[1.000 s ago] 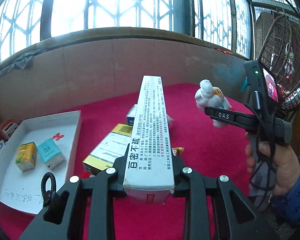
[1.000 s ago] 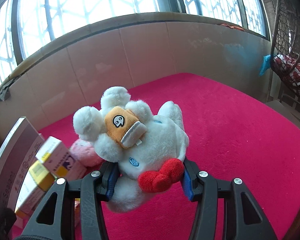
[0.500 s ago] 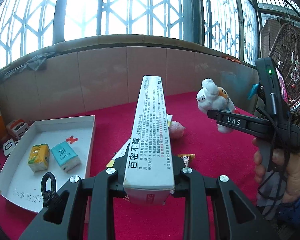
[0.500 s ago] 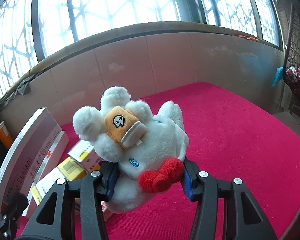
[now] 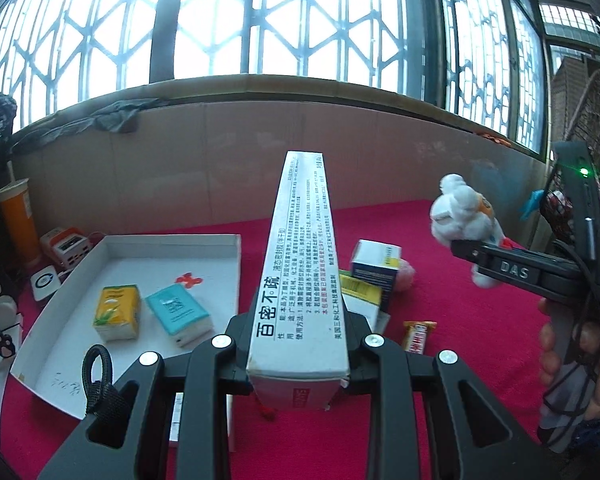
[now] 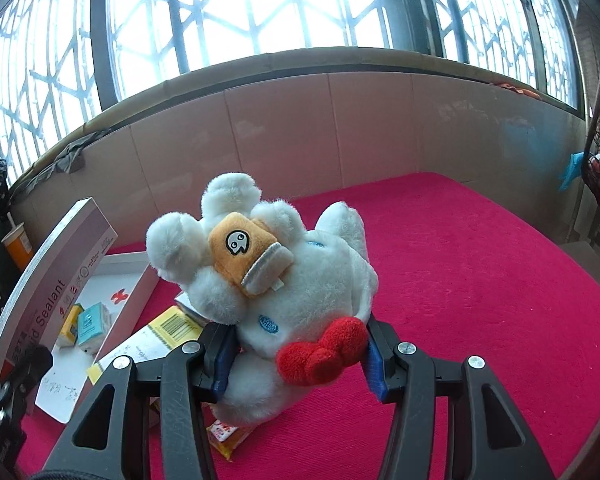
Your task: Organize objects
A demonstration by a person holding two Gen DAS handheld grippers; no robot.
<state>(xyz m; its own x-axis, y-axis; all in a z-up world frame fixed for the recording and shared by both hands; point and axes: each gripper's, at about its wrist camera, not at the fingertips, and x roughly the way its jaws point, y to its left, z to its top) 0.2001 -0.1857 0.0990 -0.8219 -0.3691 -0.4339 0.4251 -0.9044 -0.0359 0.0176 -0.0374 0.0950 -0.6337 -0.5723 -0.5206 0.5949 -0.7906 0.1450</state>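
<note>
Sealant box, one long white carton printed with Chinese text, is pinched at its near end between the pads of the left gripper and juts away from the camera above the red tabletop. One white plush toy, with an orange patch on its head and a red bow, is squeezed between the blue pads of the right gripper, also held clear of the cloth; in the left wrist view it shows at the far right, with a person's hand around the tool's handle.

One white tray lies on the left side of the table. Two small packets sit inside it, side by side and just apart: one yellow packet to the left and one teal packet to the right.

In the middle of the table, beyond and right of the held carton, lies a loose group: one blue-and-white box resting on one yellow-and-white box, with one pink soft ball just behind them, mostly hidden. One small candy bar wrapper lies nearer, right of the boxes.

Off the tray's far left edge stand one orange cup with a straw and one small white-and-orange device.
</note>
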